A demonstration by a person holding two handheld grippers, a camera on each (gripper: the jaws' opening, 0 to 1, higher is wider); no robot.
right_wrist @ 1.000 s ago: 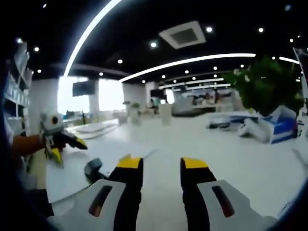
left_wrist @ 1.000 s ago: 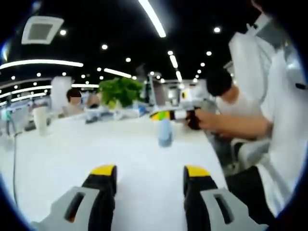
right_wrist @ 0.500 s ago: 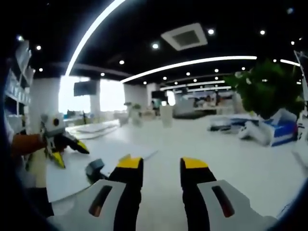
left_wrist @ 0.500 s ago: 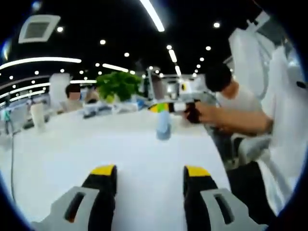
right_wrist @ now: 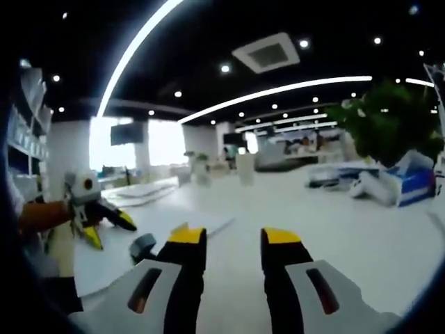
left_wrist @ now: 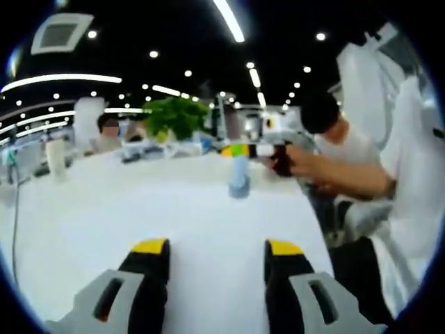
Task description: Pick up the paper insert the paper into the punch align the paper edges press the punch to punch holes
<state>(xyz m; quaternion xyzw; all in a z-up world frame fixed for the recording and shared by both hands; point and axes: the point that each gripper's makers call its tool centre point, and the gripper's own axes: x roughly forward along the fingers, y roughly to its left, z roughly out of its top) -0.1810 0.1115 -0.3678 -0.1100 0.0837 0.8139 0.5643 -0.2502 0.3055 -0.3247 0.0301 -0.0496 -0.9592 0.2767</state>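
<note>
One paper [right_wrist: 149,226], one punch [right_wrist: 142,245], one bottle [left_wrist: 239,179].

left tool [left_wrist: 217,261]: black jaws with yellow tips on grey bodies. right tool [right_wrist: 233,254]: the same black, yellow and grey. surface [left_wrist: 104,209]: plain white. paper [right_wrist: 160,226]: white sheet on the white surface. punch [right_wrist: 142,245]: dark grey. small bottle [left_wrist: 239,181]: pale blue. potted plant [left_wrist: 174,117]: green leaves. box [right_wrist: 410,184] beside the plant: blue and white. ceiling [right_wrist: 208,42]: black, crossed by white light strips and dotted with white spots. person's sleeve [left_wrist: 424,174]: white; trousers: black.
</note>
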